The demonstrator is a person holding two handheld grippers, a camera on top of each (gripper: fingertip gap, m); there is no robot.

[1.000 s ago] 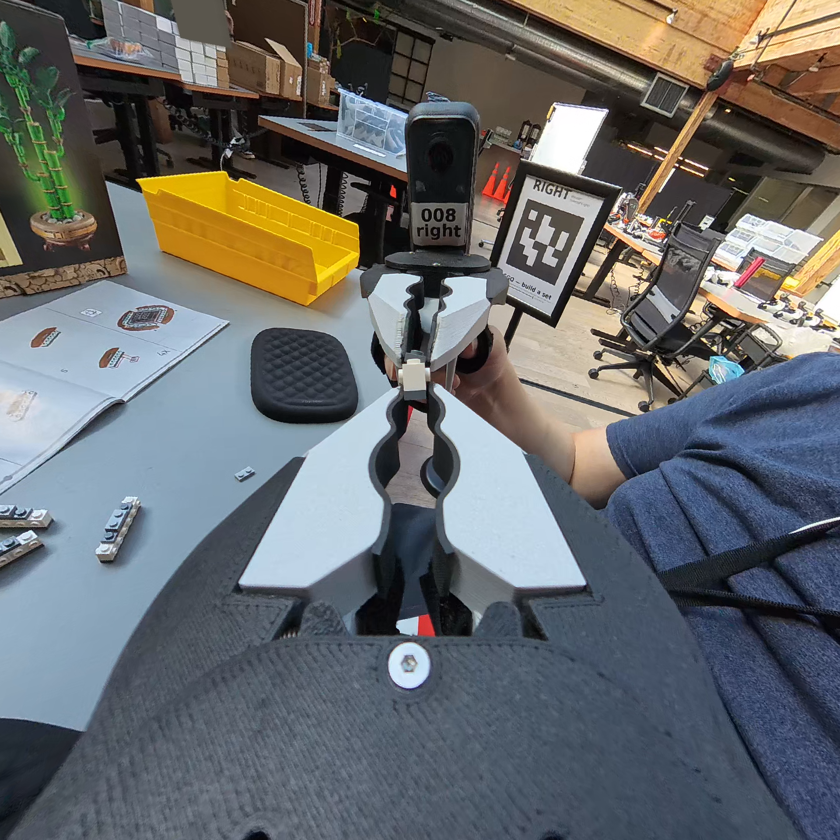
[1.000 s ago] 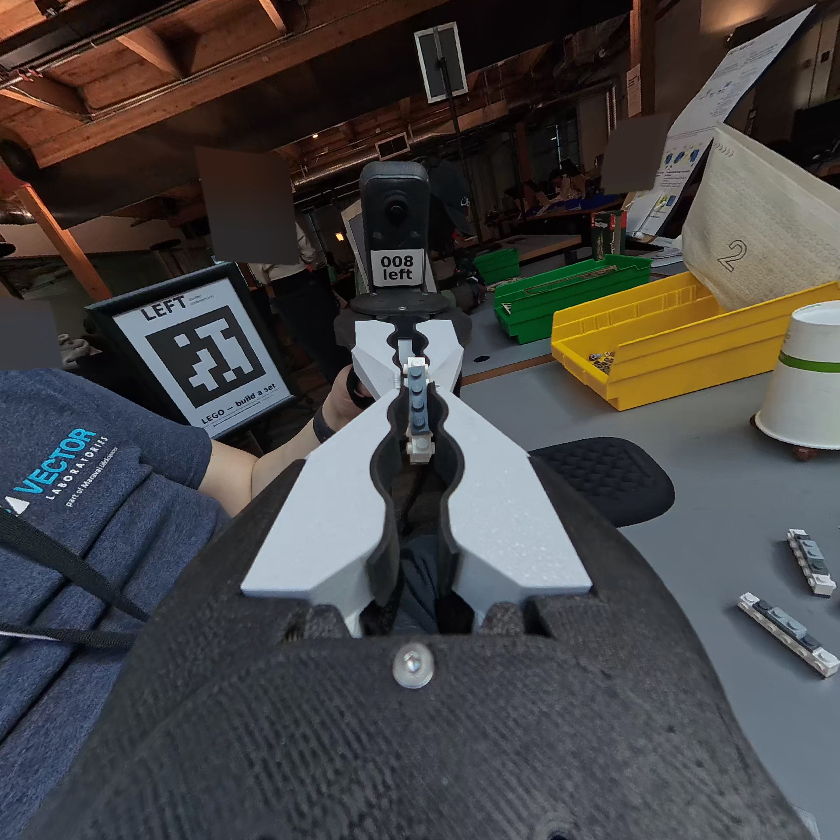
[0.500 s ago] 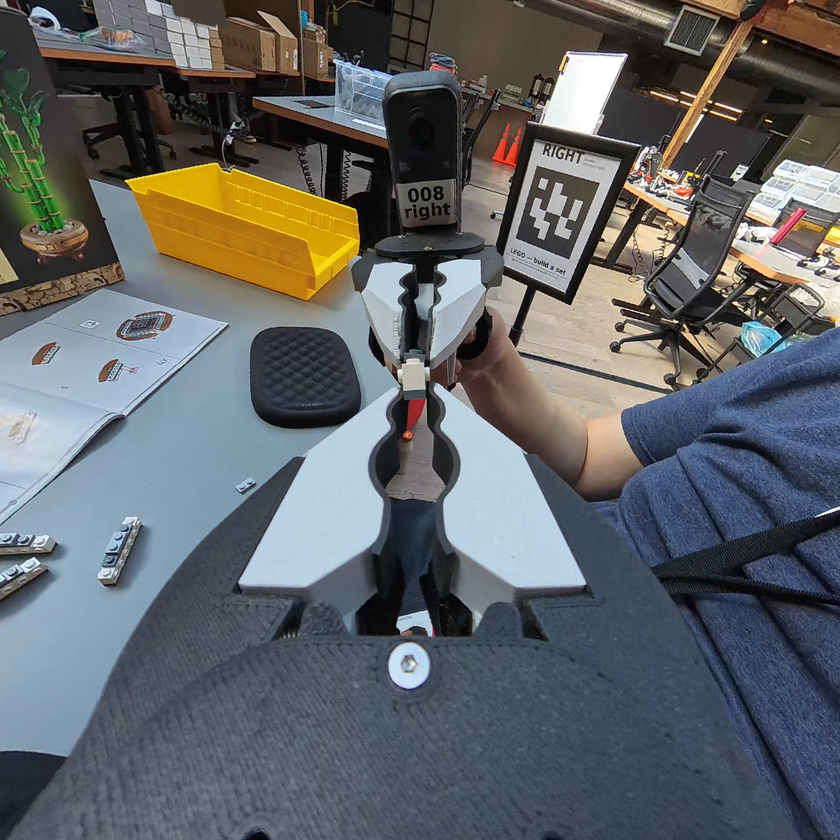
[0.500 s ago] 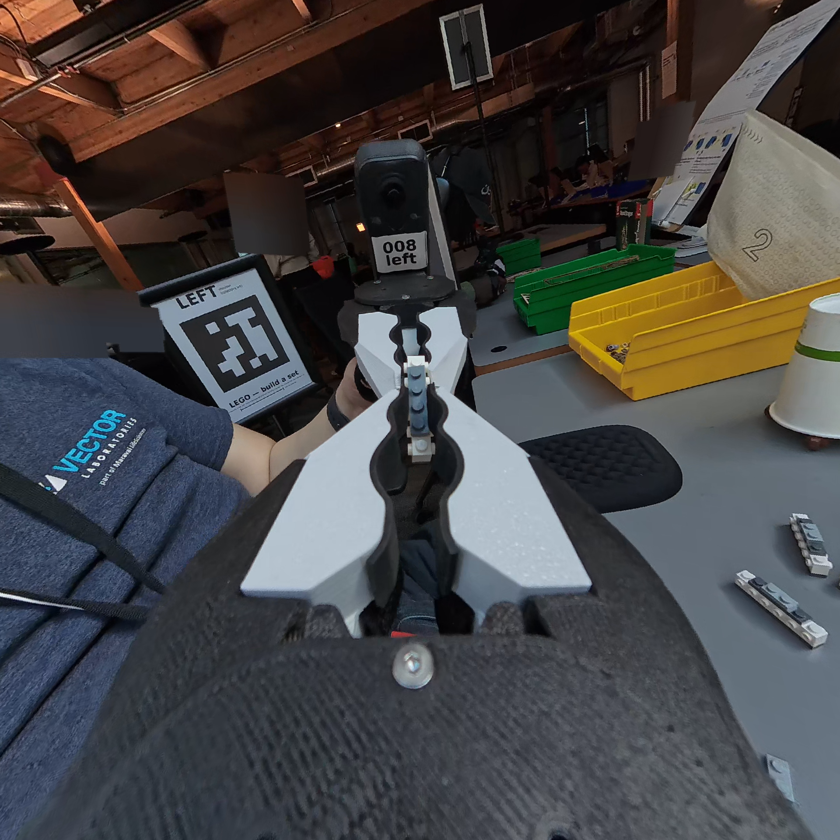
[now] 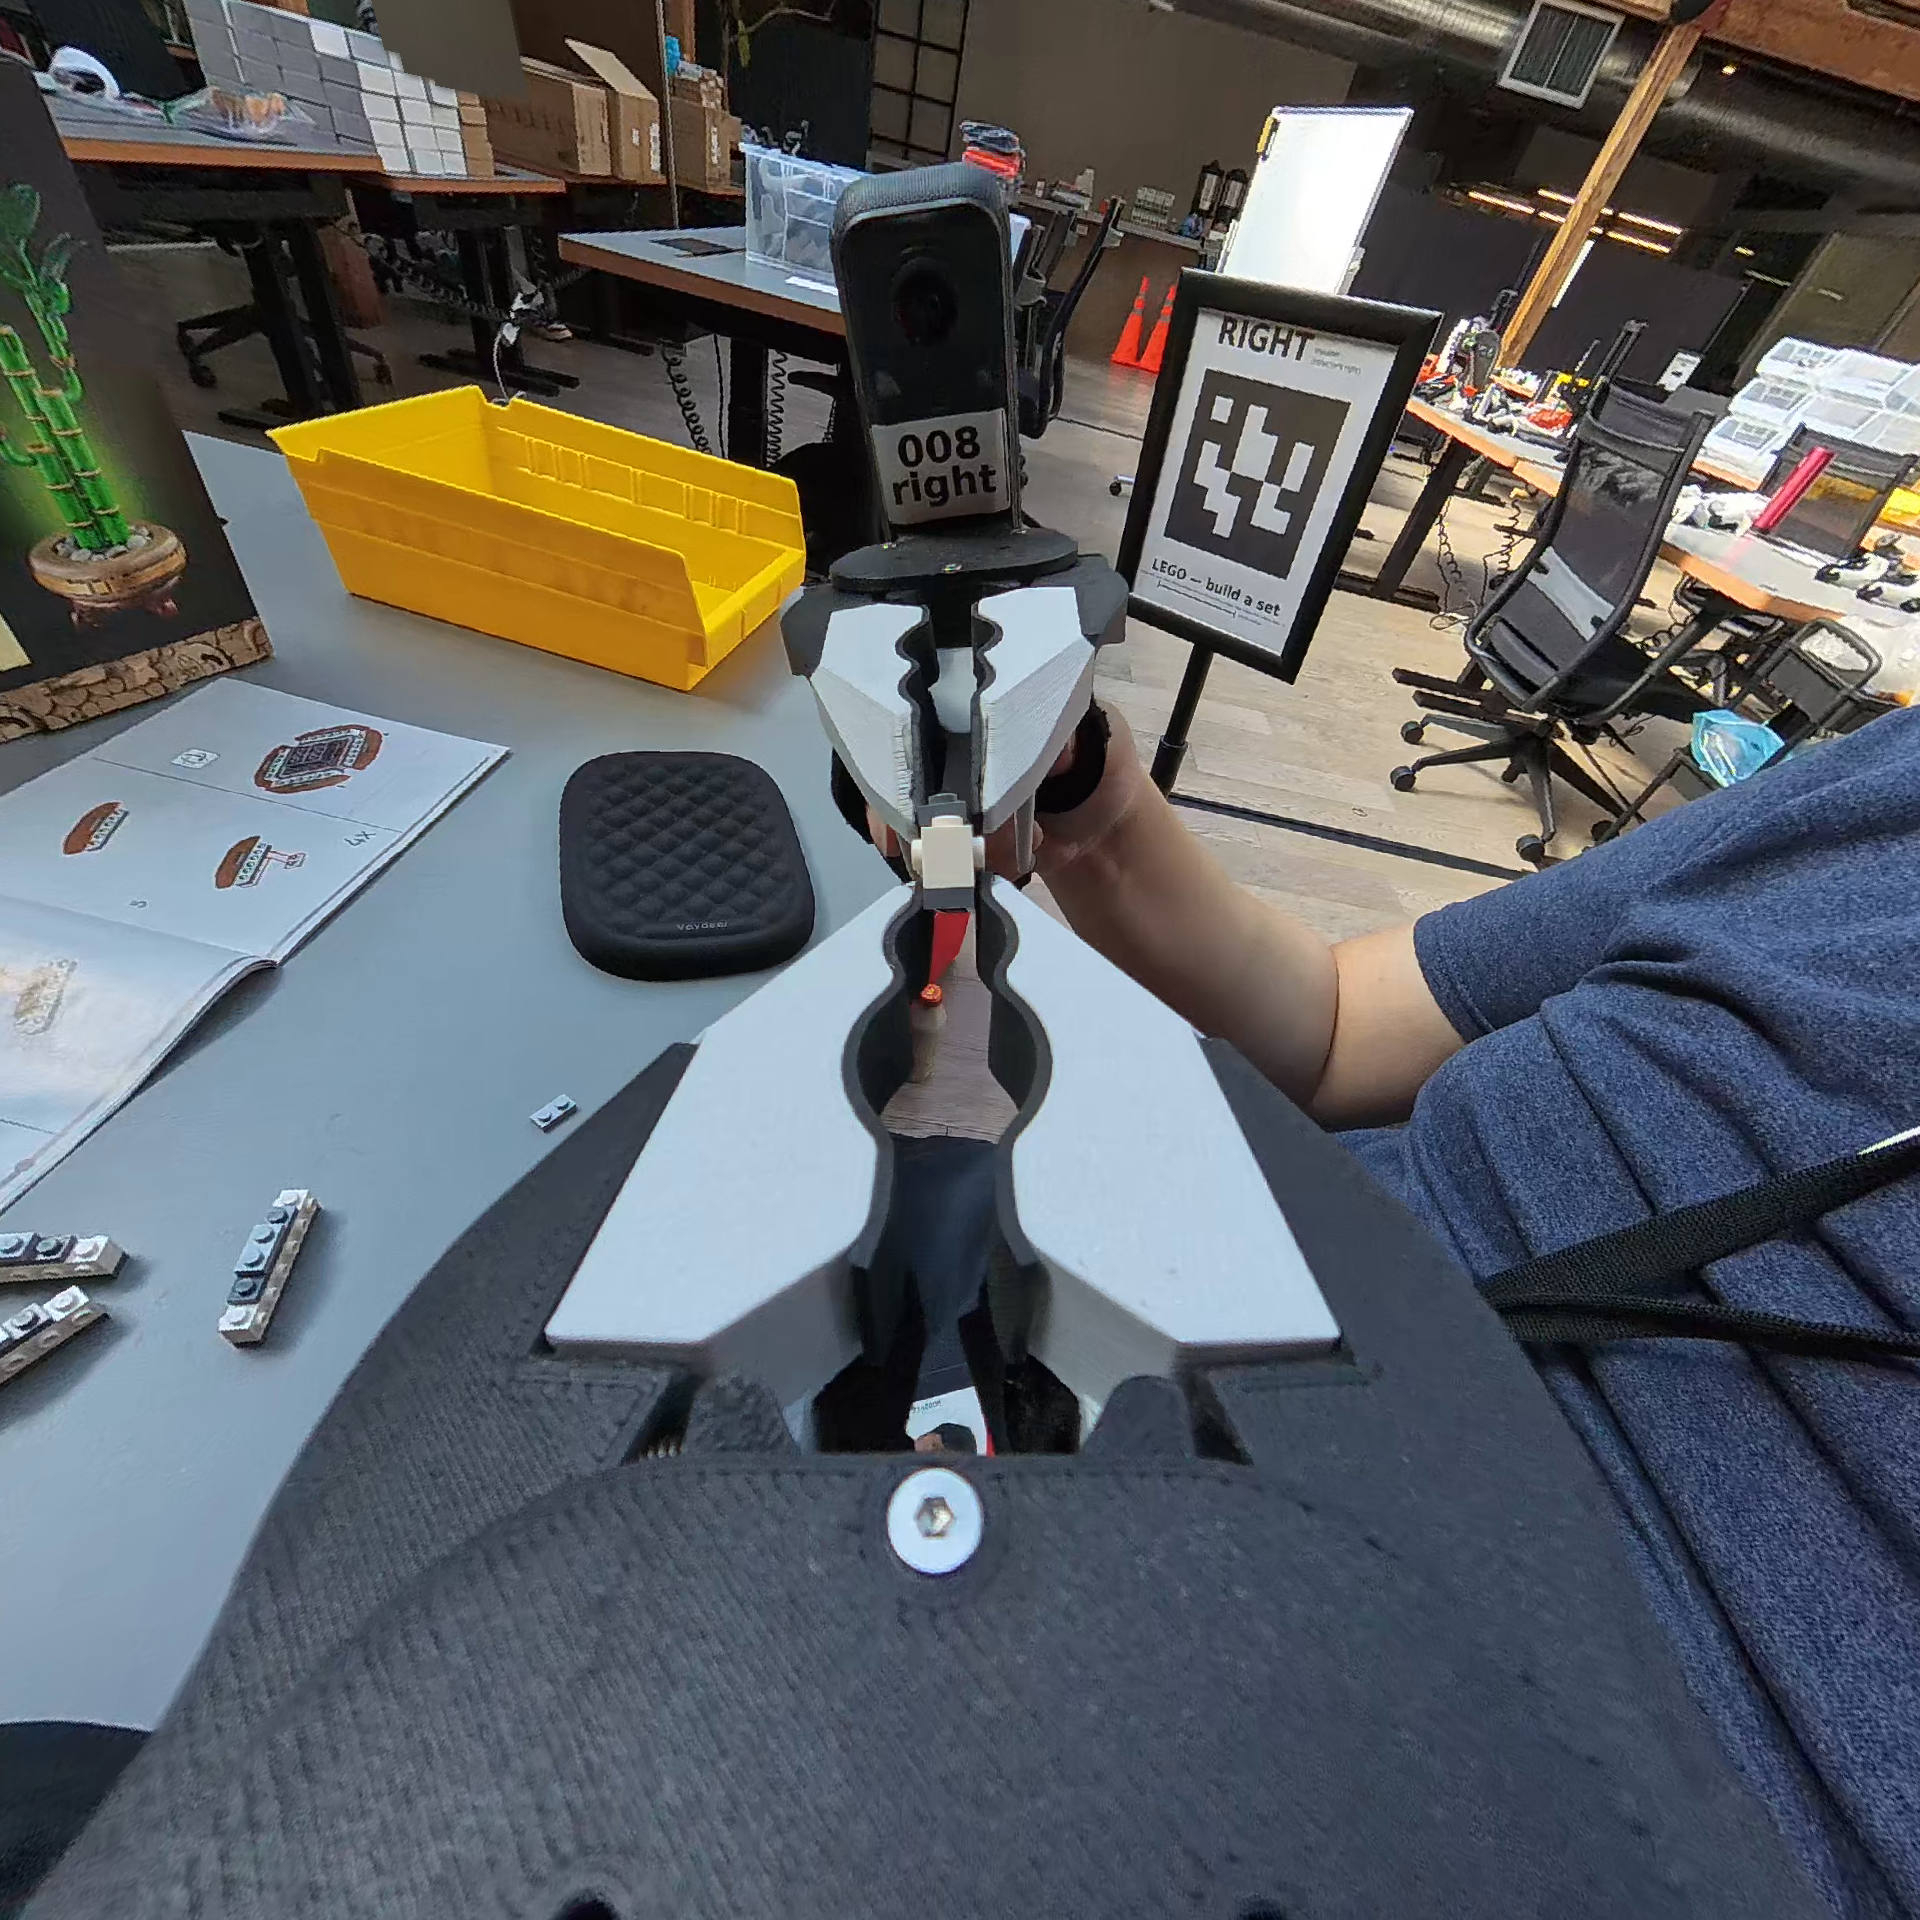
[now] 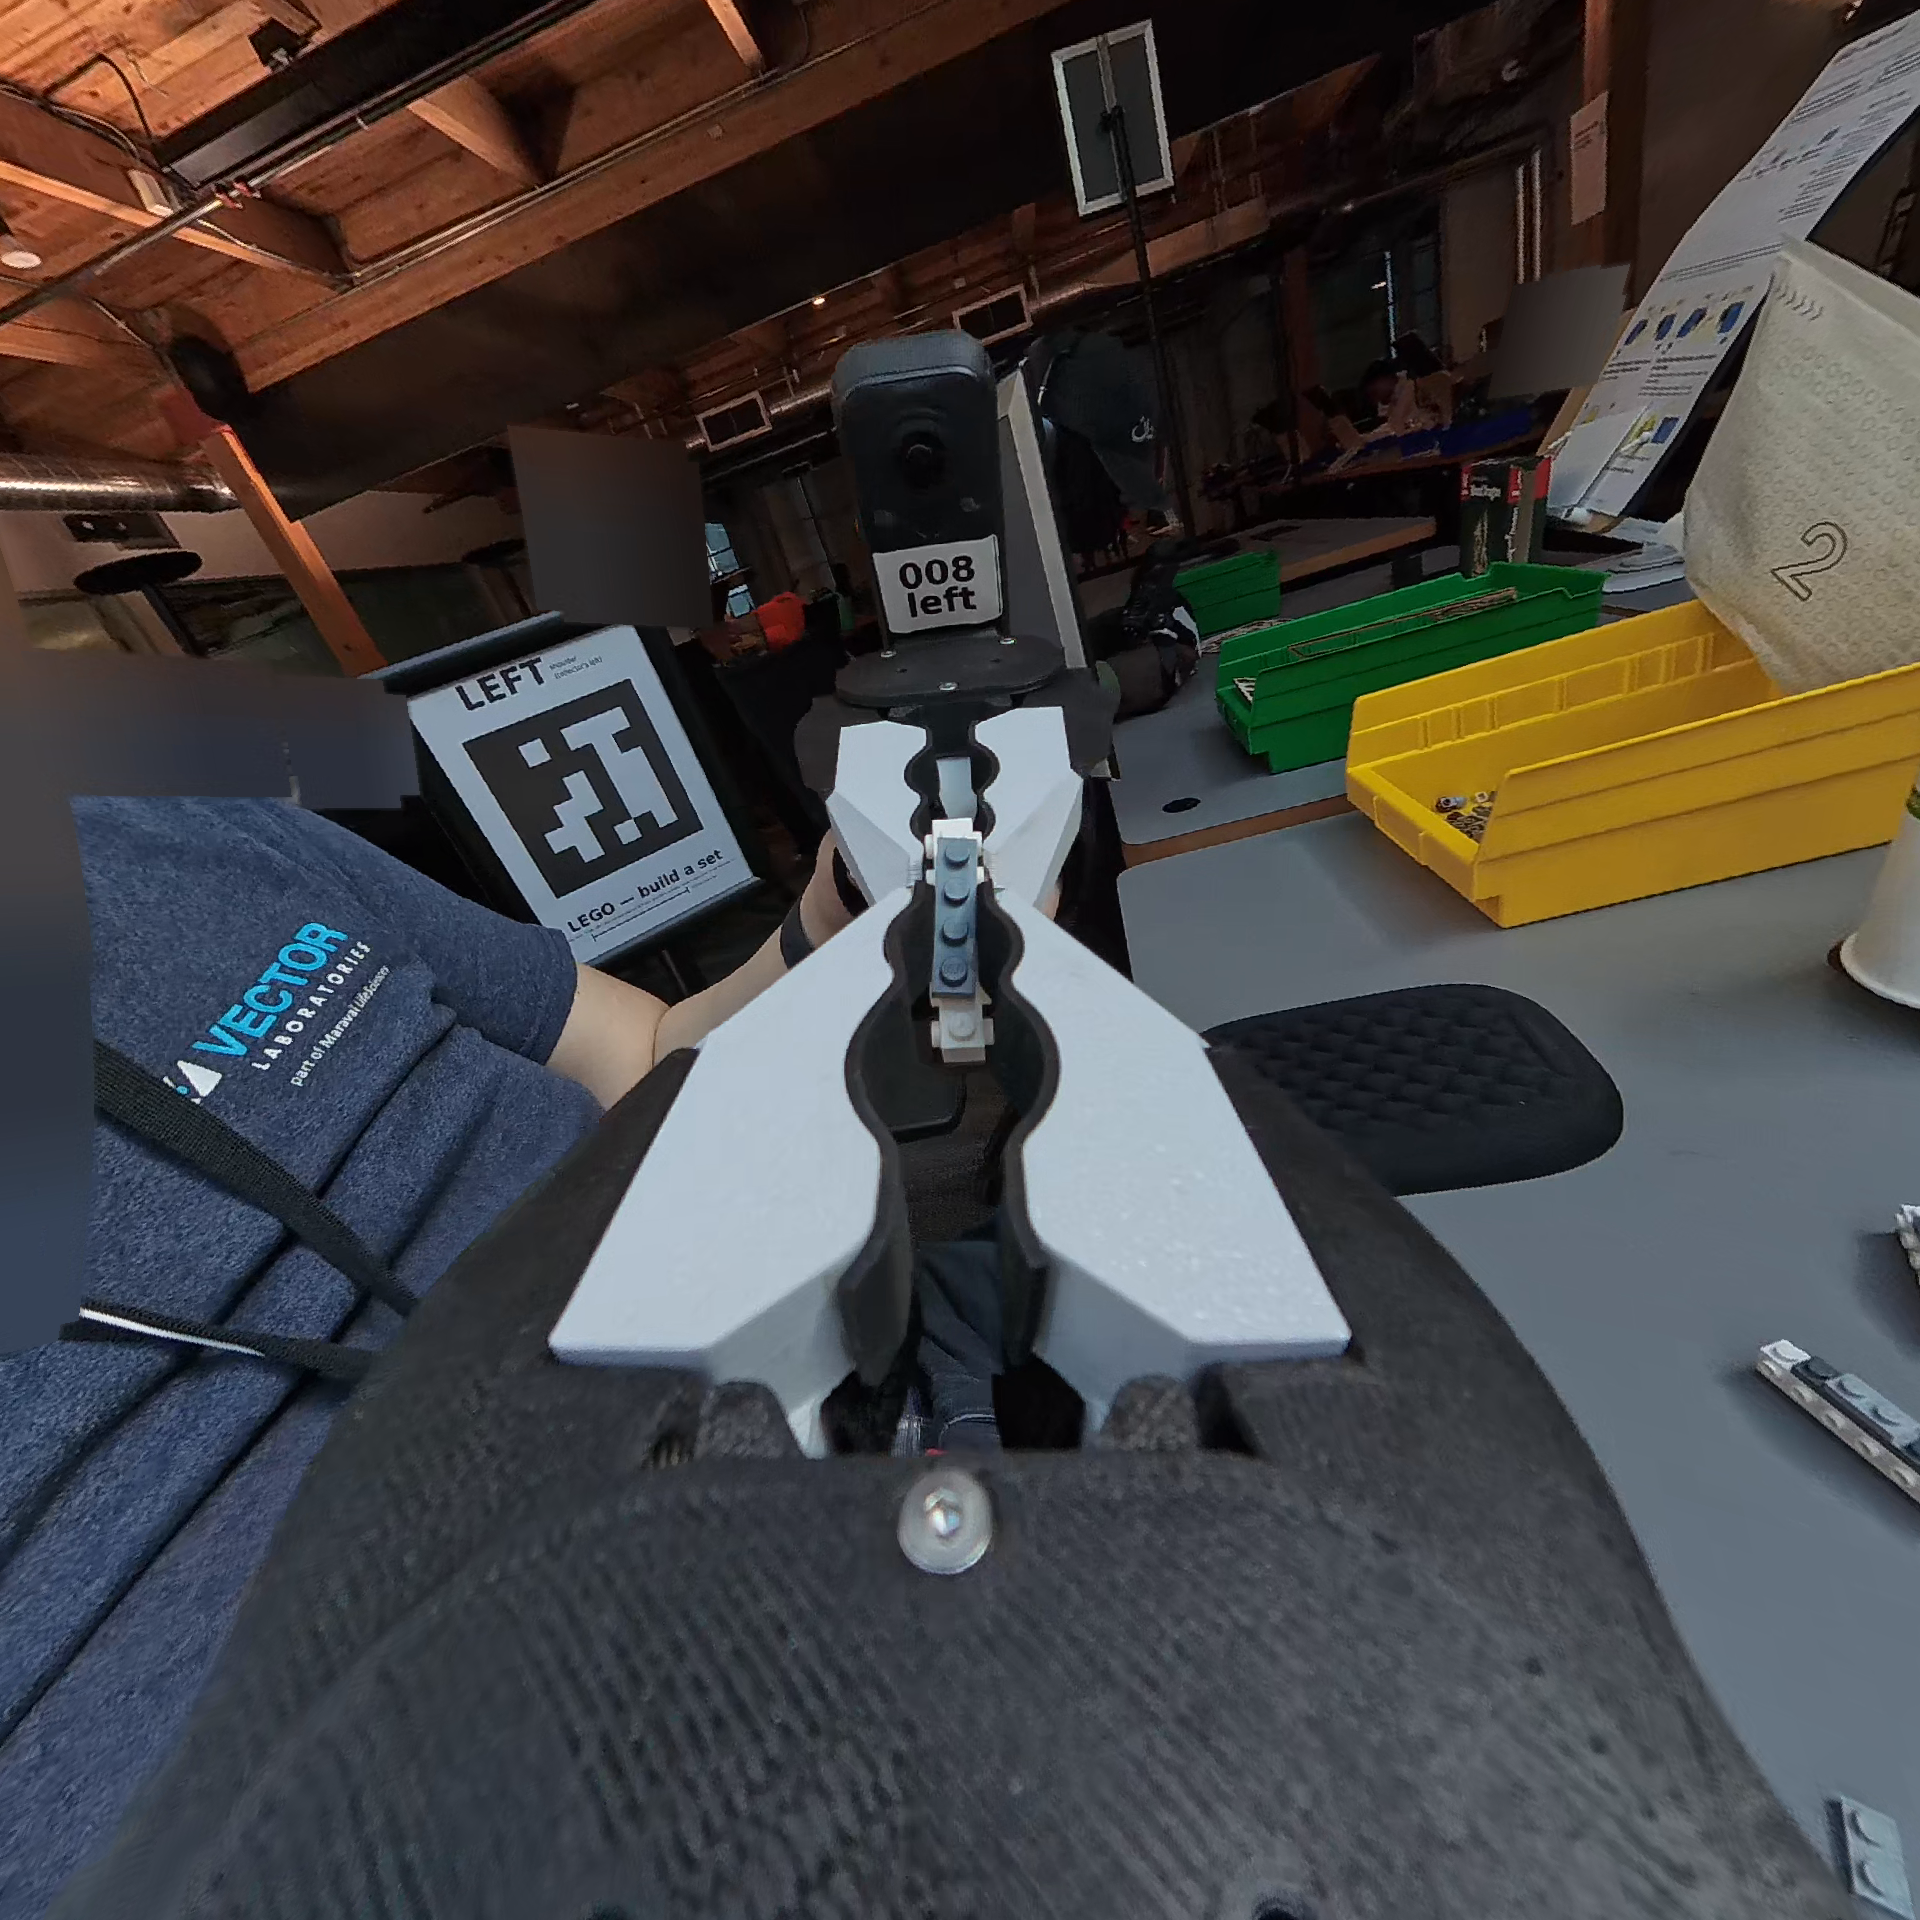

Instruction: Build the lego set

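Observation:
A lego strip (image 6: 956, 935), a white plate with dark grey plates on top, hangs in the air between my two grippers, which face each other tip to tip. My right gripper (image 6: 951, 899) is shut on the strip along its length. In the left wrist view the strip shows end-on as a small white piece (image 5: 948, 852). My left gripper (image 5: 948, 899) is shut on that near end, just below the right gripper's fingertips (image 5: 904, 769). Both are held off the grey table (image 5: 416, 1039), in front of the person's body.
On the table lie more finished lego strips (image 5: 268, 1278) (image 6: 1849, 1403), a small grey plate (image 5: 554, 1114), an open instruction booklet (image 5: 208, 831), a black pad (image 5: 686, 862) and a yellow bin (image 5: 540, 540). In the right wrist view, yellow (image 6: 1621, 790) and green (image 6: 1403, 644) bins and a white cup (image 6: 1886, 935). My left and right fingertips are right by each other.
Both grippers stay shut on the strip, tip to tip. The pair has tilted and drifted slightly, so the cup has slid toward the right edge of the right wrist view.

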